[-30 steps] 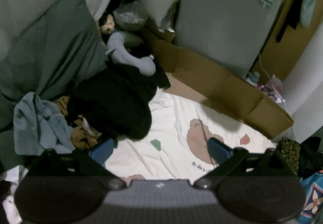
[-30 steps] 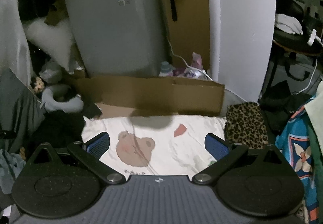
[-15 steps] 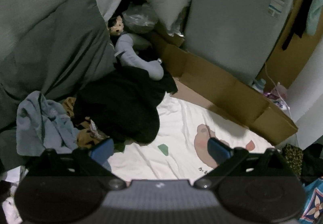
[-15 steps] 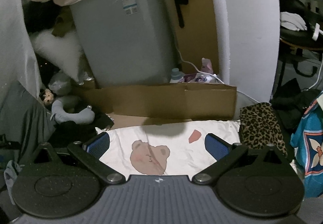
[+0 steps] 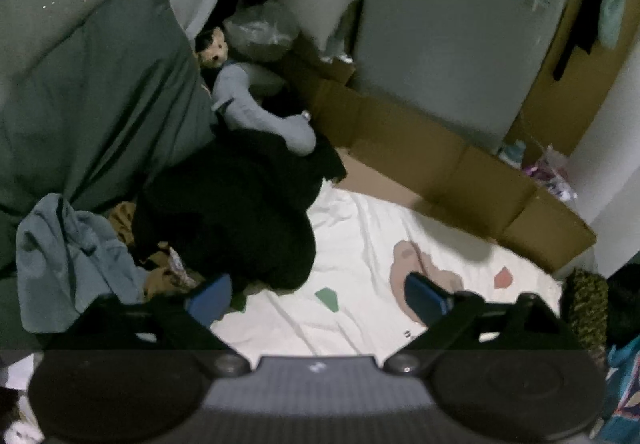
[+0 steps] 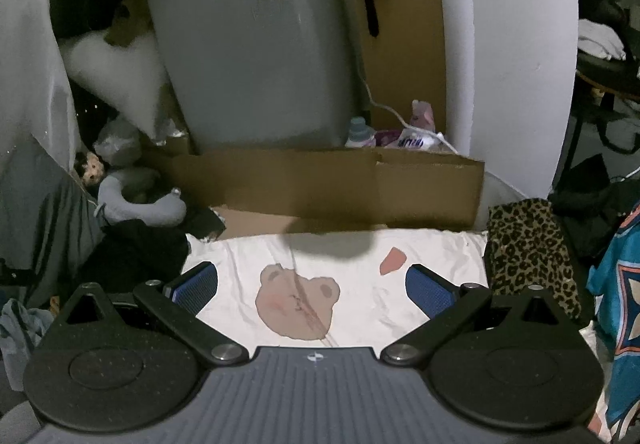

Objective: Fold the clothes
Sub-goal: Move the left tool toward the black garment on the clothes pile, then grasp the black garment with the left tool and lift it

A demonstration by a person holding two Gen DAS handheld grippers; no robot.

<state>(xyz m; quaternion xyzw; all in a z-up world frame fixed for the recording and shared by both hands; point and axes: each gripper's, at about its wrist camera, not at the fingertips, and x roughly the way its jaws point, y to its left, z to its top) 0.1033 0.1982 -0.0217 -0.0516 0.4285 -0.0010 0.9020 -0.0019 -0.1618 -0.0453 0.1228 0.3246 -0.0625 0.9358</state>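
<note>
Left wrist view: left of the white bear-print sheet lie a blue-grey garment and a black clothes heap, the spread, empty left gripper above the sheet's edge. The right gripper, also spread and empty, hovers over the sheet; a leopard-print cloth lies right of it.

Items on view are counting as follows. One white printed sheet is lying flat, bearing one bear figure. One black garment heap is sitting at its left edge. One blue-grey garment is lying crumpled beyond that. One leopard-print piece is resting at the sheet's right edge. One cardboard box is standing behind the sheet. One doll is lying near one grey neck pillow. Two grippers, left and right, are showing.
</note>
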